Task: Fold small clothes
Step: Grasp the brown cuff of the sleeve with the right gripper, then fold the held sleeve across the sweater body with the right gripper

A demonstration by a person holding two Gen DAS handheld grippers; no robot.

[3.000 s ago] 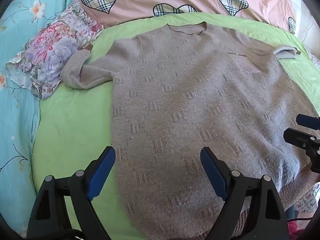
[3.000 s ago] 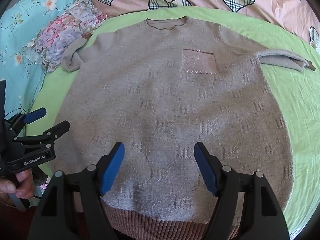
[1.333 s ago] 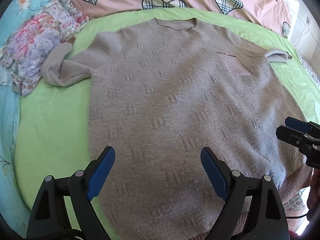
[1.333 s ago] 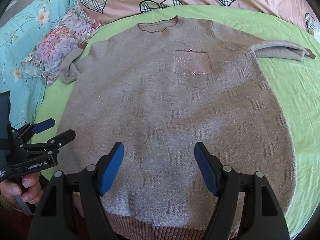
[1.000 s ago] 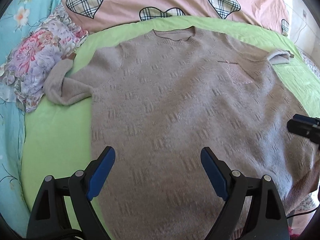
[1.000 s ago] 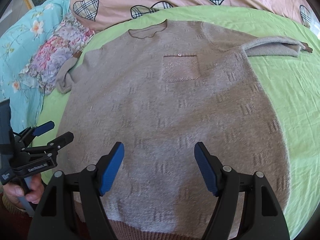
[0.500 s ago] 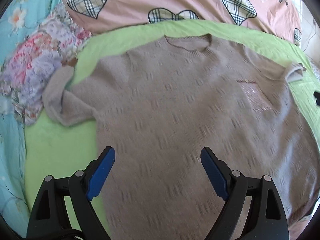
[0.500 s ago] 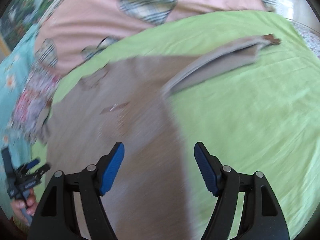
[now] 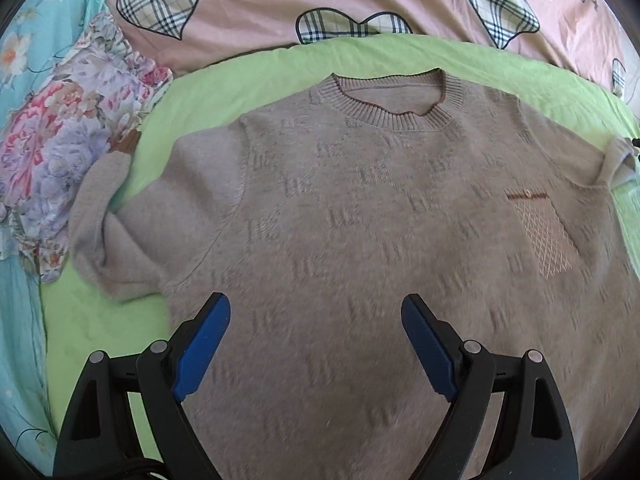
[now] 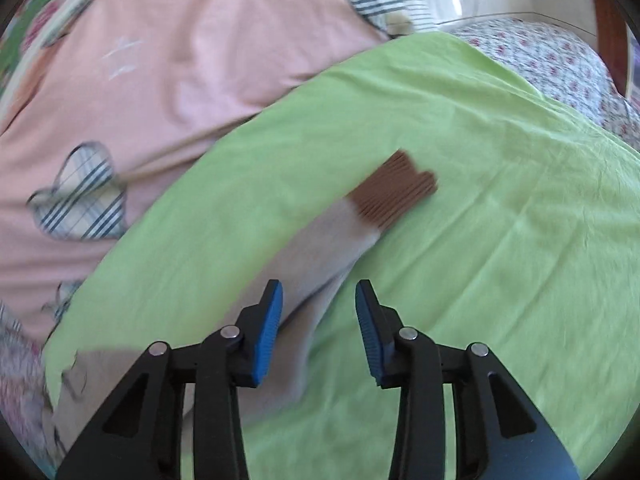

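A beige knit sweater (image 9: pixel 360 208) lies flat, front up, on the green sheet (image 9: pixel 100 328), with its collar at the far side and a small chest pocket (image 9: pixel 544 232) at the right. My left gripper (image 9: pixel 316 320) hovers open over the sweater's body, nothing between its blue pads. In the right wrist view, the sweater's long sleeve (image 10: pixel 320 248) runs diagonally to a brown ribbed cuff (image 10: pixel 396 190). My right gripper (image 10: pixel 319 308) is above that sleeve, a little short of the cuff. Its jaws are closing, and the sleeve lies below the gap, not pinched.
A pink quilt with plaid hearts (image 9: pixel 320 0) borders the green sheet at the back. A floral cloth (image 9: pixel 60 140) and a turquoise flowered sheet (image 9: pixel 20 320) lie at the left, with the other sleeve's cuff (image 9: pixel 124 146) resting on the floral cloth. A small-flowered bedcover (image 10: pixel 560 64) lies past the sheet's right edge.
My right gripper swung from the sweater's body out to the right sleeve and its jaws narrowed. My left gripper moved up over the sweater toward the collar, still open.
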